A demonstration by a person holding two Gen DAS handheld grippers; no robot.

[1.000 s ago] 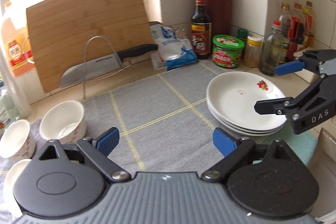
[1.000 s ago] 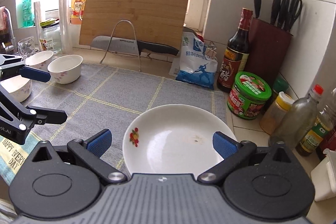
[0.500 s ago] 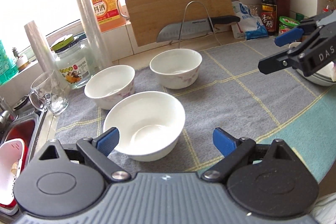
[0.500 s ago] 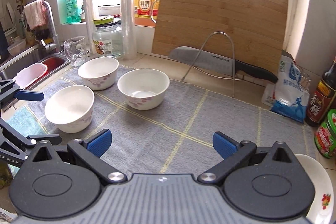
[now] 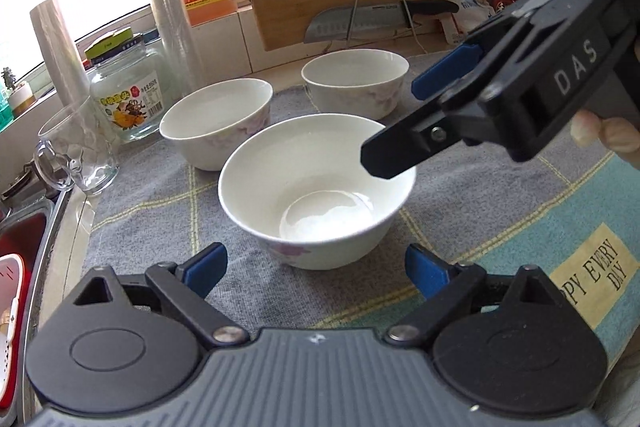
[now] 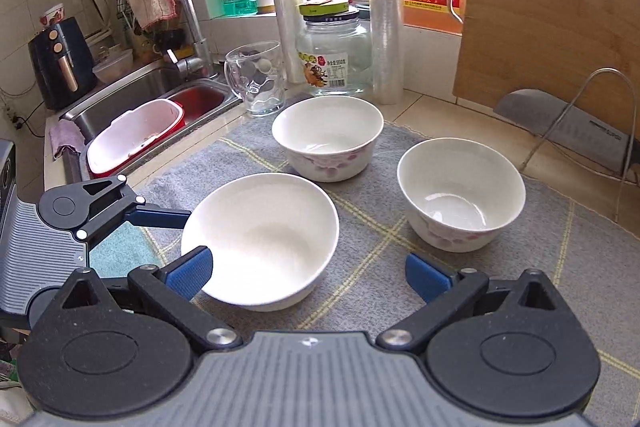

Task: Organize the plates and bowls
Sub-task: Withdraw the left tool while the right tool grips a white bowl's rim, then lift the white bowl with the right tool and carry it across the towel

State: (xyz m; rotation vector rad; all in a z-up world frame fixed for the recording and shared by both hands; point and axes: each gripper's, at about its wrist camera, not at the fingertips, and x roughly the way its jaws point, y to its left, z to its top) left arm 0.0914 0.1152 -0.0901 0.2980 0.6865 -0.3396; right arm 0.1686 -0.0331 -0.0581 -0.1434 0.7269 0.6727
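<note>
Swinging away from the stacked plates seen a second earlier, the left wrist view had settled on three bowls on the grey mat (image 5: pixel 500 195) of the worktop. The nearest bowl (image 5: pixel 316 187) stood upright just ahead of the left hand-held gripper (image 5: pixel 316 269), whose jaws were spread wide and empty. The right hand-held gripper (image 5: pixel 400 123) had crossed in above that bowl's rim, jaws apart; contact could not be judged from this angle.

In the right wrist view the plates had likewise dropped out of frame. The same bowl (image 6: pixel 260 239) lay at lower left, with the middle bowl (image 6: pixel 328 137) and far bowl (image 6: pixel 460 195) well apart behind it. The right blue pads (image 6: pixel 190 273) stood released. Judgement: attention had shifted from plates to bowls; gathering them remained undone.
</note>
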